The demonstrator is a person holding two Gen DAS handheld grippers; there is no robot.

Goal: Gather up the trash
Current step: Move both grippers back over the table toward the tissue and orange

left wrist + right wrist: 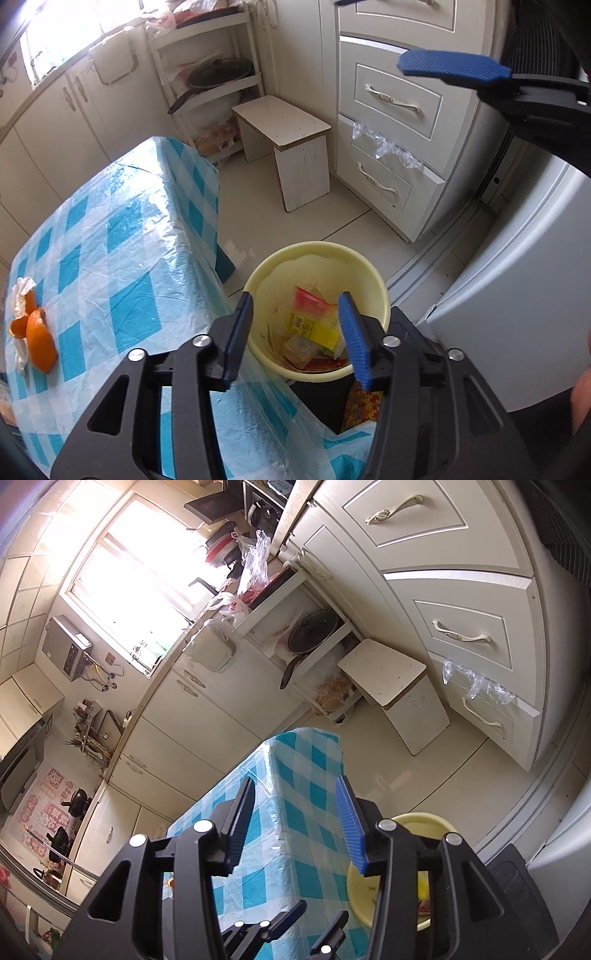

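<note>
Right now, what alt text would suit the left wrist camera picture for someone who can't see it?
An open left gripper hangs over a pale yellow bin holding wrappers, beside a table with a blue checked tablecloth. Orange peel lies on the cloth at the left; a white stool and cream drawers stand behind, with the right gripper's blue finger at upper right.

Pale yellow bin (373, 280); turquoise-white check tablecloth (122, 236); orange peel (41, 341); possibly red-yellow wrappers (314, 317).

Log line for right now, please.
left gripper: open, empty, over yellow bin | right gripper: open, empty | orange peel: on table
</note>
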